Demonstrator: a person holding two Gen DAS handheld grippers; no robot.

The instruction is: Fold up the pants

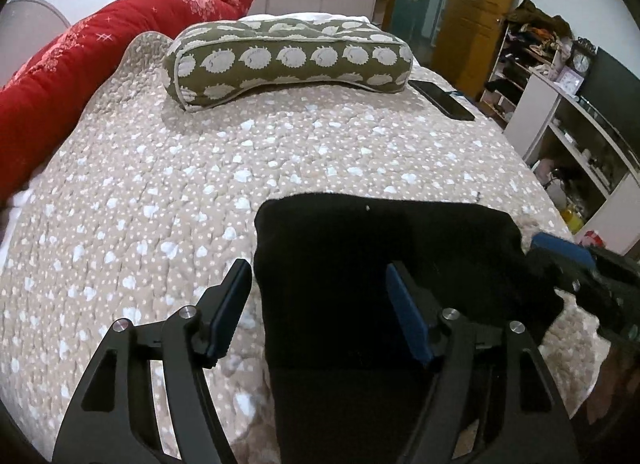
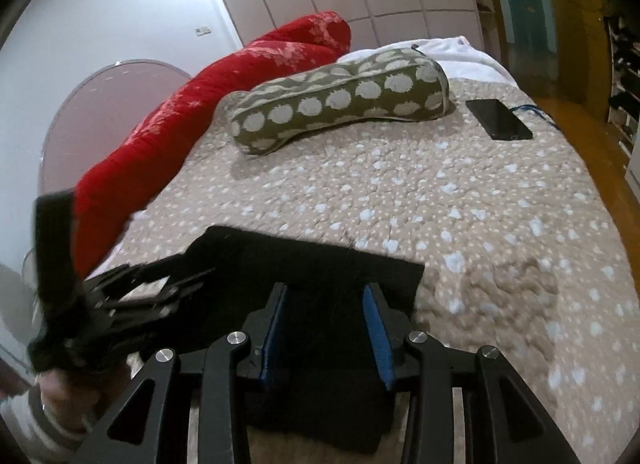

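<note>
Black pants (image 1: 384,264) lie folded on the bed (image 1: 160,204), under both tools. Left tool (image 1: 316,312) and right tool (image 2: 326,328) gape, gripping nothing; dragging could undo the fold.

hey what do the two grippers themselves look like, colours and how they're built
Both look alike. The left gripper and right gripper have matte black linkage arms with triangular cutouts, joined by round silver pivot bolts. Each carries two flat rectangular fingers faced with blue pads. No cables or markings show. In the right view, a pale striped cuff shows by the left gripper.
</note>
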